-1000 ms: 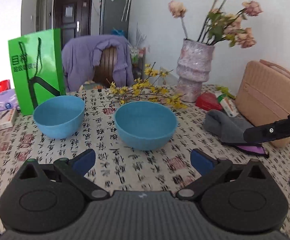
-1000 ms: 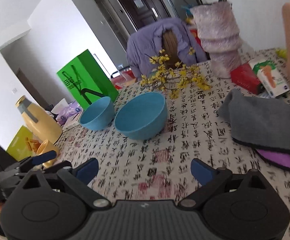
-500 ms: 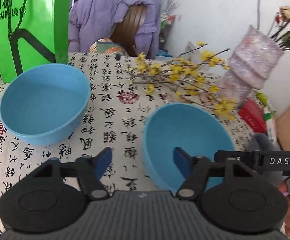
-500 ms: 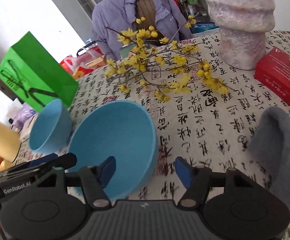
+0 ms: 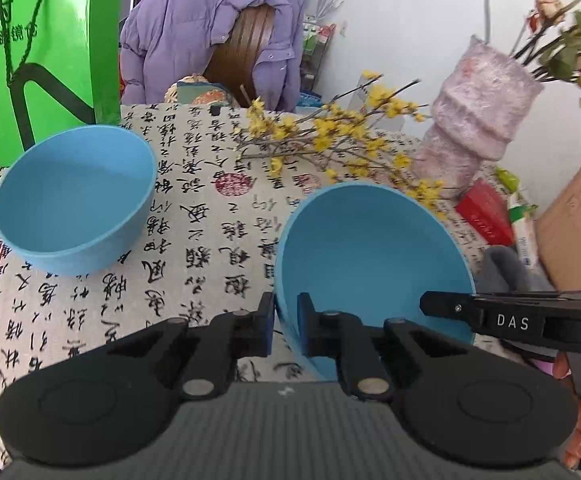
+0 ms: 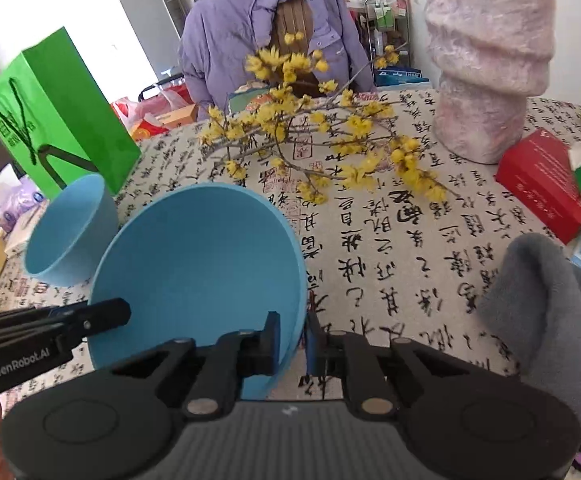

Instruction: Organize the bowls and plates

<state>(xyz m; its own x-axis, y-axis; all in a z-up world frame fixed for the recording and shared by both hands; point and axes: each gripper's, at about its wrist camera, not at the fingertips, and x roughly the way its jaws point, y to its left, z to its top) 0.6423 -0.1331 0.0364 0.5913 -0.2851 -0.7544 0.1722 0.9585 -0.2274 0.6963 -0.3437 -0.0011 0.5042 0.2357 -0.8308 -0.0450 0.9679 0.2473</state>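
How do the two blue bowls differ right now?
The near bowl is gripped: the left gripper and right gripper each have jaws shut on its rim, on opposite sides. The far bowl is untouched, beside the green bag.
The near bowl looks tilted toward the cameras; the far bowl sits flat on the tablecloth.
Both are plain blue, empty, and look alike in shape.
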